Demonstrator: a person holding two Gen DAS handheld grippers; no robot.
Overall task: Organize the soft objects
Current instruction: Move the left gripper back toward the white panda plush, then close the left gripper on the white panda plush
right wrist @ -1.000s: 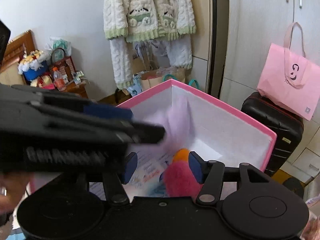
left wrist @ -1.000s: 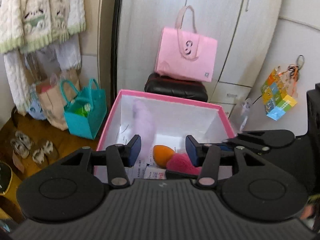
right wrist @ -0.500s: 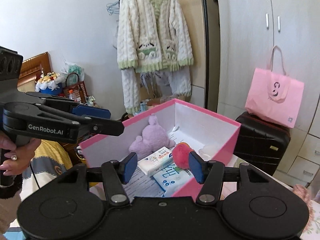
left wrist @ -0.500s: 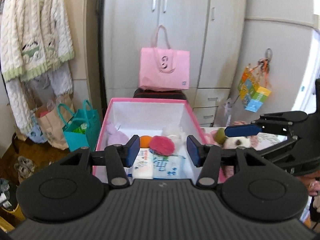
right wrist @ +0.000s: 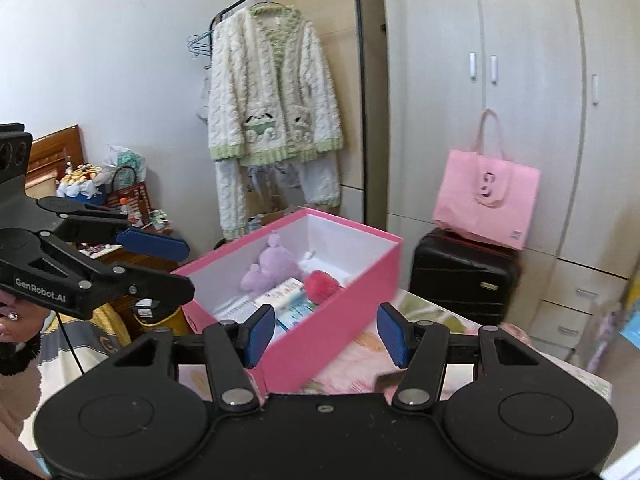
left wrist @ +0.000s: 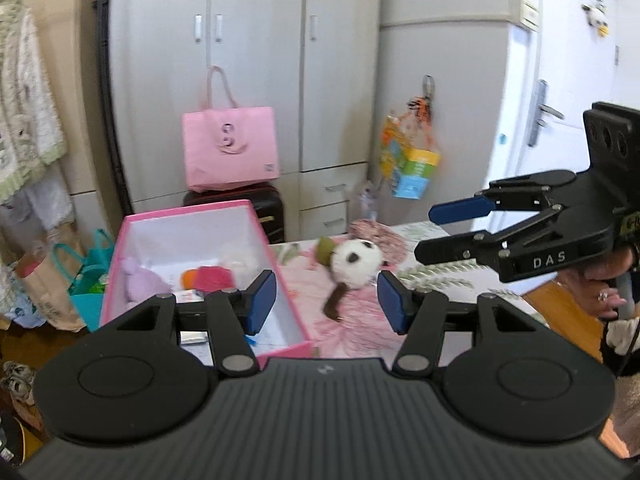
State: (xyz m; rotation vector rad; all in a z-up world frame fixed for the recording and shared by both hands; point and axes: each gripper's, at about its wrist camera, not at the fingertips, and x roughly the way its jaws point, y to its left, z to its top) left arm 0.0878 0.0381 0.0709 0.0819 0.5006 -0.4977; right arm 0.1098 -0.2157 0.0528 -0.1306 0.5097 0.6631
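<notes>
Left wrist view
Left gripper [left wrist: 326,300]: you held it spread apart and empty, both blue pads clear of everything.
Panda plush [left wrist: 354,260]: it lay on the floral table cover [left wrist: 352,320] just ahead of your fingers, between them in the picture and untouched.
Pink box [left wrist: 200,216]: it sat ahead and to the left of that gripper, holding a purple plush [left wrist: 138,280], an orange ball [left wrist: 188,278] and a magenta pompom [left wrist: 214,278].
Right gripper [left wrist: 432,232]: you had it off to the right, raised above the table, fingers parted, nothing in them.

Right wrist view
Right gripper [right wrist: 326,334]: released and empty.
Pink box [right wrist: 332,320]: just ahead of the left finger, with the purple plush [right wrist: 272,266], the magenta pompom [right wrist: 322,286] and tissue packs [right wrist: 288,300] inside.
Left gripper [right wrist: 176,268]: far left, held above the box's near corner, fingers apart.
</notes>
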